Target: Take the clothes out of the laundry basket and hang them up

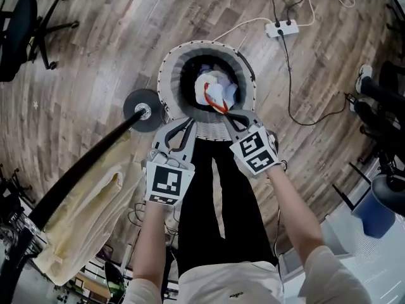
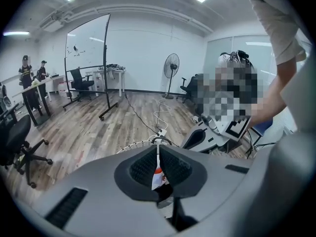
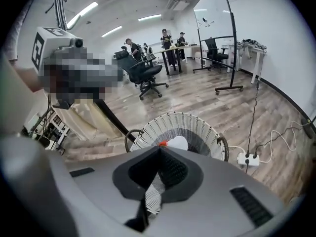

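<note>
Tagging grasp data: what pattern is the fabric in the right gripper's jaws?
Fabric: white, fine dark lines; clearest in right gripper view.

Laundry basket (image 1: 163, 81) at centre. Obstacles: rack base (image 1: 142, 109), slanting pole (image 1: 82, 170) and cream garment (image 1: 88, 214) toward 8 o'clock; power strip (image 1: 281, 27) and cable (image 1: 286, 75) toward 1 o'clock. Bare floor (image 1: 95, 62) stands open from 9 to 12 o'clock.
</note>
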### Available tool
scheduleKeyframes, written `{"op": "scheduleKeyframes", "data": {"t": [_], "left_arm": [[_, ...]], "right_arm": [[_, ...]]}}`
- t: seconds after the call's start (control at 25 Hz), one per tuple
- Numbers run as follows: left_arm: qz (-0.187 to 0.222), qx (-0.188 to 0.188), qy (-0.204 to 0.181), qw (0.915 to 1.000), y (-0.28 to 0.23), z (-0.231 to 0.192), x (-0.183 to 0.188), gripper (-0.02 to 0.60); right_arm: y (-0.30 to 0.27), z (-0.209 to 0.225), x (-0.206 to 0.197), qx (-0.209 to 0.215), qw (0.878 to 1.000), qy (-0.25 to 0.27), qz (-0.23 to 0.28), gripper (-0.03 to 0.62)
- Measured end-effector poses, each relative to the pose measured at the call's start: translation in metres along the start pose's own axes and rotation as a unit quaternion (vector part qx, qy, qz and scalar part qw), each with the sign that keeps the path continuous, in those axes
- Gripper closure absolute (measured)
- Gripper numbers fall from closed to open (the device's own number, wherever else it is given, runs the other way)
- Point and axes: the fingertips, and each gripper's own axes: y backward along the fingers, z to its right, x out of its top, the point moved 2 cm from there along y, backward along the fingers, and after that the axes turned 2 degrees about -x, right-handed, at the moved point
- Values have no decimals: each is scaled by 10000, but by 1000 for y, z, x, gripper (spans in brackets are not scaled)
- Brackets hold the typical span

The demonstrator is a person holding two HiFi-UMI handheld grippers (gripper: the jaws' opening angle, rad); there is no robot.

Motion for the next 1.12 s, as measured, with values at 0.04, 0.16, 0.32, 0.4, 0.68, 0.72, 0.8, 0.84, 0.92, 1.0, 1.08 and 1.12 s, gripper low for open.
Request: {"op": "scheduleKeyframes", "data": {"t": [0.04,0.16,0.32,0.4,0.68,0.72,0.8,0.84,0.92,1.0,1.08,1.12], "left_arm": [[-33,-3,-23,10000,1,3,1,554],[-137,-3,-148,9998,5,14,7,554],[-133,-23,-210,9997,10,25,18,554],[-132,-11,-197,9997,11,27,21,554],[-170,-118,-198,9996,22,47,31,552],[-165,-141,-207,9996,25,50,34,552],[-150,-155,-233,9995,31,56,41,552],[-132,-149,-246,9995,34,58,45,552],[-90,-148,-262,9995,40,63,52,552],[-64,-164,-286,9994,47,68,58,552],[-45,-169,-316,9993,53,72,63,552],[-37,-169,-328,9993,55,74,65,552]], "right_arm": [[8,-1,4,-1,10000,62,25,591],[32,-4,16,25,9997,230,102,591],[60,-9,31,139,9989,399,181,591],[74,-10,39,184,9986,422,249,591],[130,-25,72,244,9963,559,599,591],[138,-28,78,259,9959,550,668,591],[152,-33,88,288,9949,532,807,591],[159,-36,94,291,9943,552,870,591],[172,-42,105,288,9927,622,992,591],[185,-48,116,297,9911,678,1107,591],[196,-54,124,311,9897,739,1189,591],[201,-57,128,324,9890,767,1224,591]]}}
